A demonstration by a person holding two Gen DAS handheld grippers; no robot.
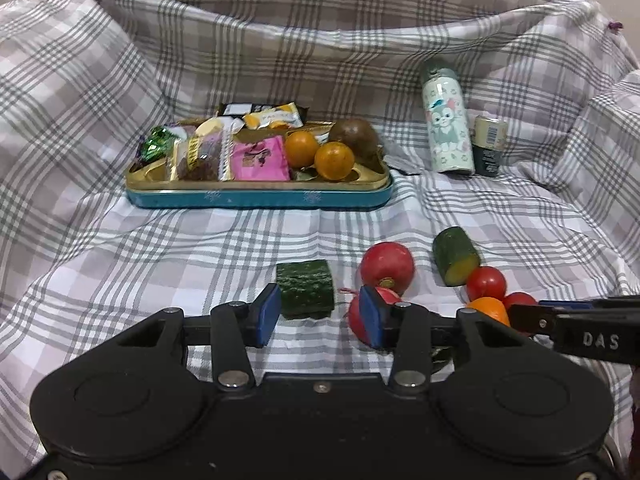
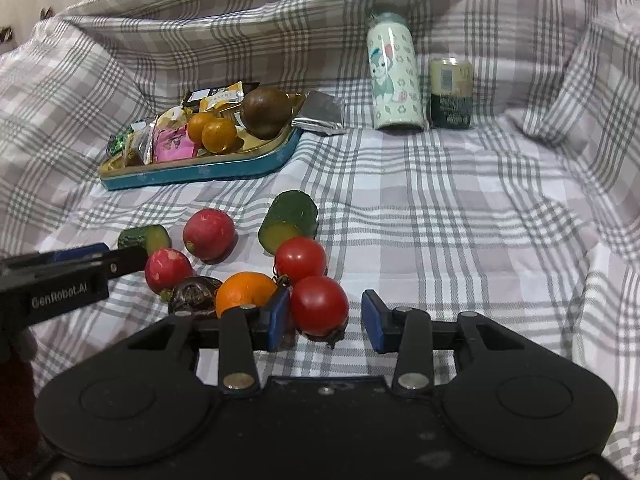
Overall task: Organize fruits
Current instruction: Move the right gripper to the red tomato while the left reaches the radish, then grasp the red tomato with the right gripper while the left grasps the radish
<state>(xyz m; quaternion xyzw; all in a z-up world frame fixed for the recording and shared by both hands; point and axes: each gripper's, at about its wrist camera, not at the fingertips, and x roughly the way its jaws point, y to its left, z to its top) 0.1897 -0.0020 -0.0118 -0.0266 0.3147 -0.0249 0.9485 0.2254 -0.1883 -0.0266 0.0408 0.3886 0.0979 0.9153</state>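
Fruits and cut vegetables lie loose on a checked cloth (image 2: 440, 208) in the lower middle of both views. In the right wrist view, the right gripper (image 2: 325, 320) sits at the bottom centre with its jaws apart; a red tomato (image 2: 319, 305) lies between them, touching the left blue pad while a clear gap remains to the right pad. Just left of that tomato is an orange fruit (image 2: 245, 294), and left again a dark, wrinkled fruit (image 2: 195, 295). A second red tomato (image 2: 301, 259) sits just above the first. Two radishes lie further left, one near (image 2: 168, 269) and one above it (image 2: 209, 234). A cucumber piece (image 2: 289, 220) rests beyond the tomatoes with its cut face turned toward the camera.

In the left wrist view, the left gripper (image 1: 319, 314) fills the bottom centre, its jaws apart and holding nothing. A second cucumber chunk (image 1: 306, 288) lies just beyond its left pad, and a radish shows behind its right pad.

Farther back, in the upper left of the right wrist view, a blue-sided tin tray (image 2: 192, 174) holds snack packets, two small orange fruits (image 2: 218, 134) and a brown round fruit (image 2: 265, 113). In the upper right, a pale cartoon-printed bottle (image 2: 396, 80) stands upright, with a small dark jar (image 2: 450, 94) just beside it.
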